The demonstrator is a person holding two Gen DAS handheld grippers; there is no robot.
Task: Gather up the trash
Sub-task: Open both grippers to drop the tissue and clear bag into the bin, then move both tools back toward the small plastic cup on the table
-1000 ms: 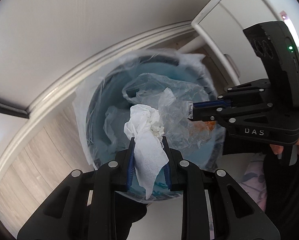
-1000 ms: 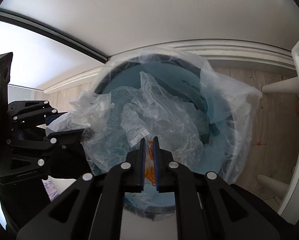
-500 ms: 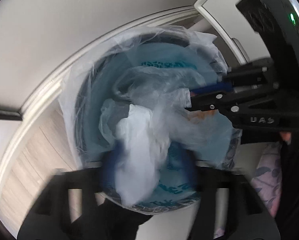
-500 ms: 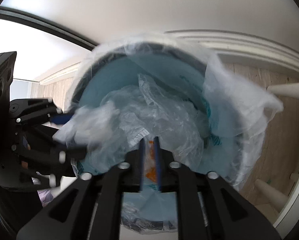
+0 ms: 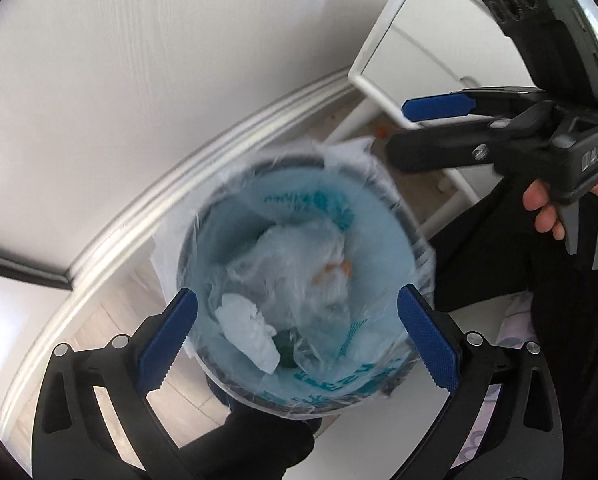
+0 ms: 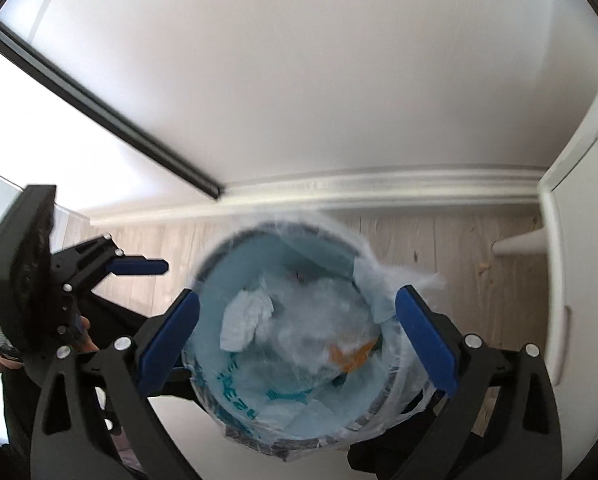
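The drop-off step looks finished: the left gripper (image 5: 297,330) and right gripper (image 6: 297,330) both hang above the lined trash bin (image 5: 395,220), fingers opening wide with nothing between them. The white paper towel (image 5: 247,328) lies inside the bin at about 7 o'clock in the left wrist view, the crumpled clear plastic wrapper (image 5: 299,256) near the centre. Next, I judge, both must leave to find more litter. Teal printing on the bin liner (image 5: 351,384) is blurred, unreadable.
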